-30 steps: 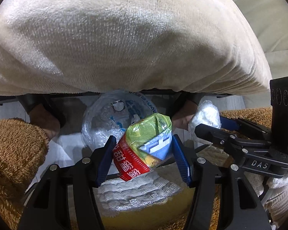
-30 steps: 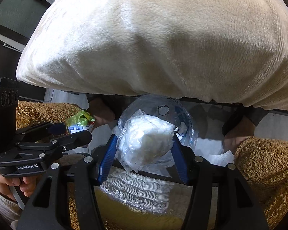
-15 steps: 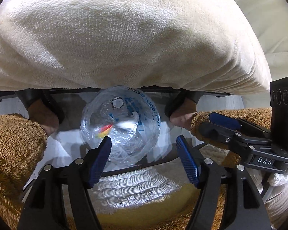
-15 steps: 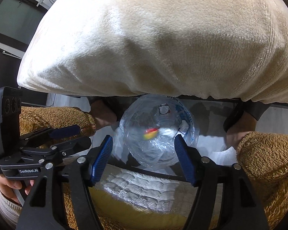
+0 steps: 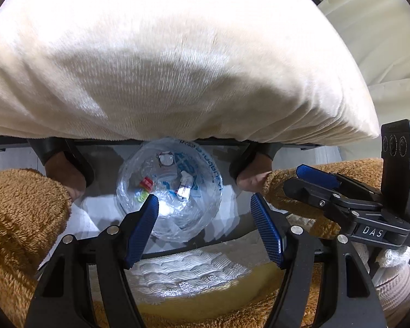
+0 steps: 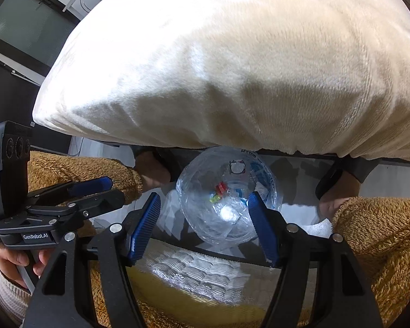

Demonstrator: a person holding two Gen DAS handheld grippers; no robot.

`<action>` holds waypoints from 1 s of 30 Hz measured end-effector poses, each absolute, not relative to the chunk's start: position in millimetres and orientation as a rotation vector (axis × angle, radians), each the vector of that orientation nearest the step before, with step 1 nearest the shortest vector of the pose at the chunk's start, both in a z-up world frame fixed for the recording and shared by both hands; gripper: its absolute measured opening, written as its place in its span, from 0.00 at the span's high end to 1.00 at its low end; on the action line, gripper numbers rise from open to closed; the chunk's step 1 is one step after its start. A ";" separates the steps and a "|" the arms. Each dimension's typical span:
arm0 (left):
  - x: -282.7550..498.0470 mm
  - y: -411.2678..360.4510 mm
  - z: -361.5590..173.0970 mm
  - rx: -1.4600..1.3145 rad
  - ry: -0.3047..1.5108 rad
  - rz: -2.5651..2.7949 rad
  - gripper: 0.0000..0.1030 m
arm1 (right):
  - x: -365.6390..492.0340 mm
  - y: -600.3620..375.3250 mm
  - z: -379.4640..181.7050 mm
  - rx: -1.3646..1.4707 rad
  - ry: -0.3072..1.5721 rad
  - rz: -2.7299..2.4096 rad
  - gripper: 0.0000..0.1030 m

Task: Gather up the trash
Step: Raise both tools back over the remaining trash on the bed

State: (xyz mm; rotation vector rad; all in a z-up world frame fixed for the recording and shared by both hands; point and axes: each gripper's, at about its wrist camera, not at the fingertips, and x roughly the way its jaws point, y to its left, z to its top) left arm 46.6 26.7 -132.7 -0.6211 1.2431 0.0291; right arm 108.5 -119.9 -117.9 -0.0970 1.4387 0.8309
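Observation:
A round bin lined with a clear plastic bag [image 5: 210, 191] [image 6: 270, 191] stands on the floor below both grippers. A red and green snack wrapper [image 5: 145, 187] [image 6: 218, 191] lies inside it. Beside the wrapper rests a crumpled white plastic wad [image 5: 164, 207] [image 6: 228, 213], with another white scrap [image 5: 184, 187] close by. My left gripper [image 5: 204, 199] [image 6: 117, 188] hangs open above the bin with nothing between its blue pads. My right gripper [image 6: 204, 196] [image 5: 292, 179] is open and holds nothing either, right next to the left one.
A big cream cushion [image 5: 177, 68] fills the upper half of both views. The person's feet in black slippers [image 5: 65, 169] [image 5: 254, 175] flank the bin, with brown fleece legs [image 5: 19, 213] at the sides. White quilted fabric [image 5: 188, 273] lies just under the grippers.
Both grippers have opened. The left let go of the snack wrapper and the right let go of the white wad; both dropped into the bag.

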 end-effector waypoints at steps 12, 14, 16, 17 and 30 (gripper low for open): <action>52.2 41.8 -68.6 -0.571 1.095 0.033 0.33 | 122.9 -121.5 -51.2 -0.073 1.278 0.877 0.36; 56.4 47.6 -59.0 -0.561 1.073 0.034 0.33 | 130.1 -117.5 -38.0 -0.070 1.242 0.885 0.36; 61.6 53.2 -49.4 -0.553 1.053 0.036 0.33 | 140.3 -112.2 -25.4 -0.064 1.206 0.889 0.36; 64.7 56.1 -45.0 -0.550 1.043 0.038 0.33 | 145.3 -110.3 -20.0 -0.058 1.190 0.892 0.36; 105.0 107.5 -12.2 -0.541 0.965 0.088 0.33 | 231.7 -49.3 25.2 -0.036 1.046 0.887 0.36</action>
